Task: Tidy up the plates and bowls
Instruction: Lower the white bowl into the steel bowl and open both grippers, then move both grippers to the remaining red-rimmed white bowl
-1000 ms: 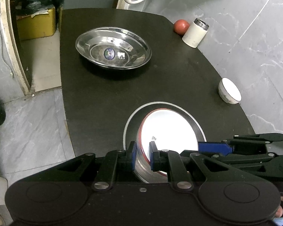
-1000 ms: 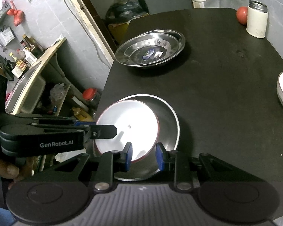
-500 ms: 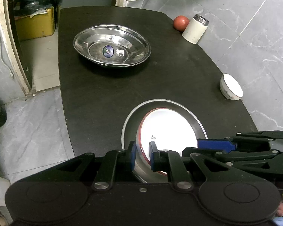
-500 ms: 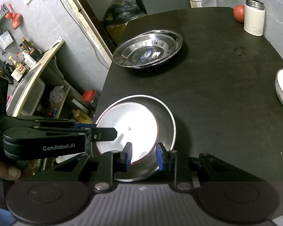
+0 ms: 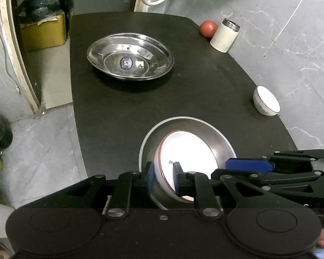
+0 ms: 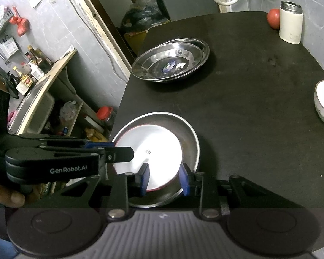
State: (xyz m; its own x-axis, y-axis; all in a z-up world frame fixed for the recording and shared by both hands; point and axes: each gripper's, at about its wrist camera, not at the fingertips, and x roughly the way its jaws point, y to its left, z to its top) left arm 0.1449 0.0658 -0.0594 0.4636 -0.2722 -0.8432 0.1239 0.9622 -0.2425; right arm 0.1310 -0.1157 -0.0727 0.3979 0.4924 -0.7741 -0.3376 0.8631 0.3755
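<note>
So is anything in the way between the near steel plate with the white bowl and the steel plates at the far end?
Nothing visible. The table is bare between the near plate holding the white bowl and the far plates. The small bowl, canister and red fruit sit off to the right edge.

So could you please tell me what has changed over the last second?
Very little: the left gripper stays shut on the red-rimmed white plate's rim, tilted inside the steel dish, and the right gripper stays open around both. The stacked steel plates and small white bowl haven't moved.
</note>
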